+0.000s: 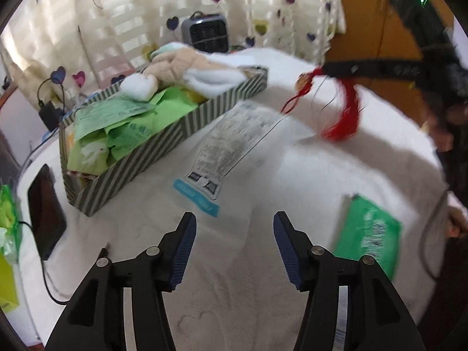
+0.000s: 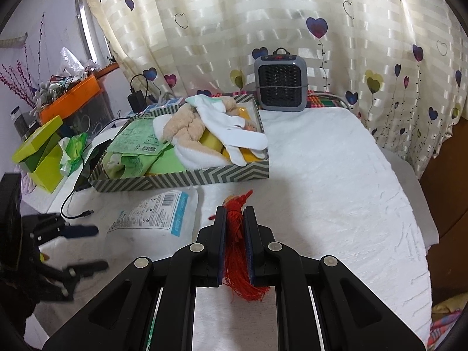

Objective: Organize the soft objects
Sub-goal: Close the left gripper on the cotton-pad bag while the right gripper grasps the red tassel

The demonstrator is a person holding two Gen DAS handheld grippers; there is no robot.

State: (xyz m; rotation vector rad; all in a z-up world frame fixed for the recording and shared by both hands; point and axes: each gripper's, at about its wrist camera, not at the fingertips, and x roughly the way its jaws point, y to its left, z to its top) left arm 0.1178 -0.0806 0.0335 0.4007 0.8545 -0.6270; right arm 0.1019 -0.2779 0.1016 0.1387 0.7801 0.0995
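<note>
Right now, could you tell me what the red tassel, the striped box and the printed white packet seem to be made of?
Red tassel, clamped in the right tool: fine thread, silky or synthetic, judging by its loose strands.
Striped box: probably matte printed cardboard; thin, straight, stiff walls.
White packet: likely soft plastic film or paper; it lies flat and slightly wrinkled on the white cloth.

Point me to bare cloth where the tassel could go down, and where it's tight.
Free: the white cloth right of the striped box, in front of the heater. Tight: the box is heaped, and the white packet, cable and left claw fill the cloth to its left.
</note>
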